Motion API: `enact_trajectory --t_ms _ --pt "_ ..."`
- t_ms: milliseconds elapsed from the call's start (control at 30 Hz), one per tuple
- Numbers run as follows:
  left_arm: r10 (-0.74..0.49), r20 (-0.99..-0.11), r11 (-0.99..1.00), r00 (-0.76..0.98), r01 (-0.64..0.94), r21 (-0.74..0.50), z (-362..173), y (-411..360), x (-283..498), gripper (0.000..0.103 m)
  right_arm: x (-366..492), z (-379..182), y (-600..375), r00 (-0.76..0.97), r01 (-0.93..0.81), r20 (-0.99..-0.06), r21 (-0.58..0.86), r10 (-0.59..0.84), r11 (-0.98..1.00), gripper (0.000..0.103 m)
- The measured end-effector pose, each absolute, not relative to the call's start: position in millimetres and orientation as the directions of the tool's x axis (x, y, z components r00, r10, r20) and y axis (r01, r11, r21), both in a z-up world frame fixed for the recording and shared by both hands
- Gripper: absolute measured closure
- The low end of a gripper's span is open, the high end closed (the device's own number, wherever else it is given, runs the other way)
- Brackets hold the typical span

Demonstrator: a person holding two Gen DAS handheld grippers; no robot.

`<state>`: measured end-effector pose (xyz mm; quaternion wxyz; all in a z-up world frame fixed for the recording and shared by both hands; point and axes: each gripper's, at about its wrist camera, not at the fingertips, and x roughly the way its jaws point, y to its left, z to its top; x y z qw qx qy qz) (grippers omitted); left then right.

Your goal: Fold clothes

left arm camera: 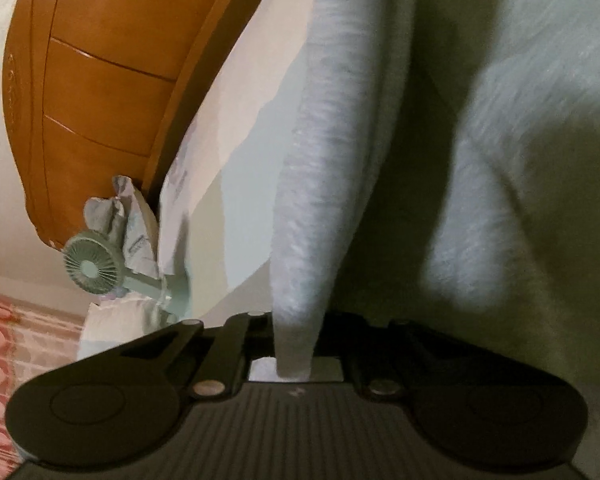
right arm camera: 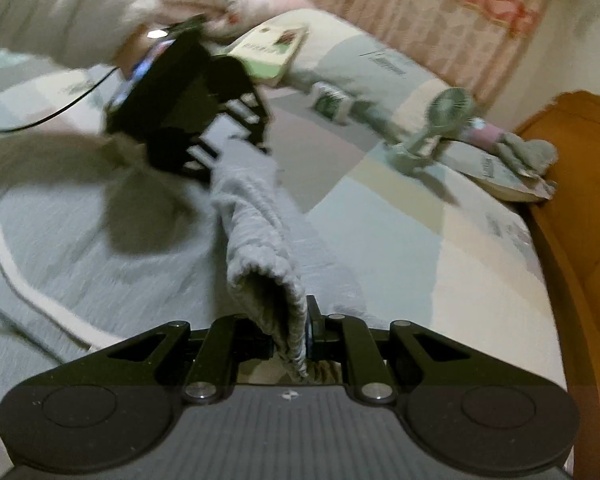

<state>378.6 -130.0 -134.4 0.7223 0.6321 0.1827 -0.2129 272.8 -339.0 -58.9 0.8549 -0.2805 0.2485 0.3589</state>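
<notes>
Nearest the right wrist camera, a ribbed grey cuff of the garment [right arm camera: 268, 264] is seen pinched between the closed fingers of the right gripper [right arm camera: 296, 344]. From that grip the fabric is drawn as a taut band away toward the far left, where the left gripper [right arm camera: 220, 148] is clamped on its other end. That gripper is held by a person's hand [right arm camera: 204, 4] in a pale sleeve [right arm camera: 60, 12], with a thin black cable [right arm camera: 60, 110] trailing off to the left; this part is blurred by motion. The rest of the grey garment is spread over the bed [right arm camera: 480, 260] to the near left, and a white drawstring [right arm camera: 28, 280] is laid across it.

In the left wrist view the same grey cloth [left arm camera: 312, 200] is seen gripped between the fingers of the left gripper [left arm camera: 294, 364], which are closed upon it, and more of the garment fills the right of that view.

Farther off, a small green fan [right arm camera: 452, 108] is stood on the patchwork cover, with what seems to be a box [right arm camera: 272, 48] to its left. A wooden headboard [right arm camera: 580, 160] is seen at the right edge.
</notes>
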Motion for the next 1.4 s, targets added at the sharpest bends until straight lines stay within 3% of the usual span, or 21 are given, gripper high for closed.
enact_trajectory --t_ms 367,767,867,967,1067,1200,1400 --pt "-0.041 -0.534 0.066 0.845 0.535 0.842 -87.0 -157.8 291.4 0.097 278.1 -27.1 -391.8 0.644 -0.705 -0.54 -0.146 0.541 0.694 0.084" --pt "-0.041 -0.613 -0.004 0.789 0.613 0.79 -117.2 -203.8 229.7 0.097 247.0 -55.5 -418.7 0.608 -0.725 -0.607 -0.161 0.512 0.67 0.075" --pt "-0.029 -0.624 0.006 0.781 0.625 0.781 -129.3 -208.2 230.0 0.097 239.2 -63.3 -420.6 0.611 -0.717 -0.631 -0.183 0.478 0.673 0.066" --pt "-0.021 -0.641 0.042 0.767 0.642 0.766 -136.4 -208.9 233.2 0.097 227.8 -67.7 -426.4 0.618 -0.693 -0.661 -0.2 0.427 0.693 0.032" --pt "-0.027 -0.641 0.065 0.767 0.641 0.765 -140.7 -206.3 234.7 0.097 211.4 -70.0 -437.2 0.616 -0.662 -0.694 -0.199 0.373 0.723 0.031" --pt "-0.043 -0.634 0.113 0.772 0.634 0.765 -137.9 -205.0 234.8 0.097 188.6 -60.7 -456.6 0.596 -0.577 -0.703 -0.04 0.387 0.816 0.031" --pt "-0.089 -0.652 0.211 0.753 0.654 0.727 -128.1 -195.4 233.3 0.097 175.7 -57.5 -459.4 0.527 -0.386 -0.587 0.479 0.614 0.789 0.029"
